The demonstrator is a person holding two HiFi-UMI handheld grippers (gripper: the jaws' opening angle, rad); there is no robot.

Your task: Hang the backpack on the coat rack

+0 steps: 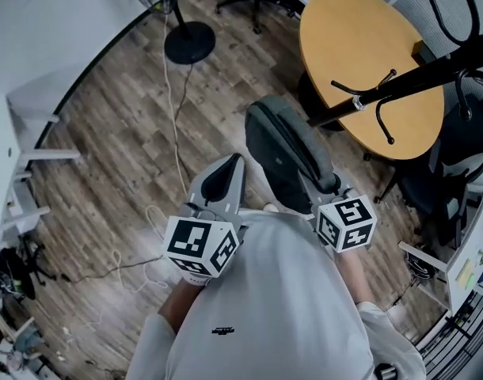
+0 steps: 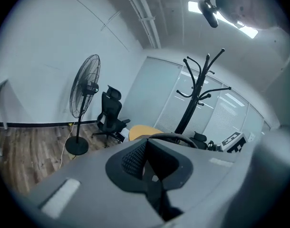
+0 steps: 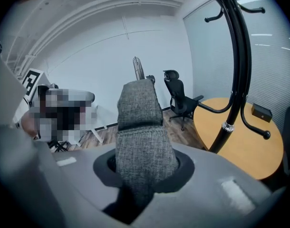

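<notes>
Room: a wood-plank floor [image 1: 123, 157] ran under everything I saw, with pale walls [image 2: 35, 70] around it.
Table [image 1: 360, 62]: round with a yellow top, it stood ahead of me on the right.
Coat rack [image 1: 416, 77]: a black pole with curved hooks, it slanted across my head view over the table's near edge. From the right gripper view it rose just beside the table.
Fan [image 2: 85, 91]: a black pedestal fan stood on a round base far off to the left.
Office chair [image 2: 111, 113]: black, it sat near the fan.
Backpack [image 1: 273, 153]: grey, it hung clear of the floor in front of me, close to the table and the rack, and I saw it on none of the hooks.
Right claw [image 3: 144, 175]: its jaws were clamped on the strap and carried the bag.
Left claw [image 1: 233, 161]: its jaws were drawn together with nothing between them, just left of the bag and apart from it.
Strap [image 3: 140, 127]: grey knit, it stood up between the right jaws.
</notes>
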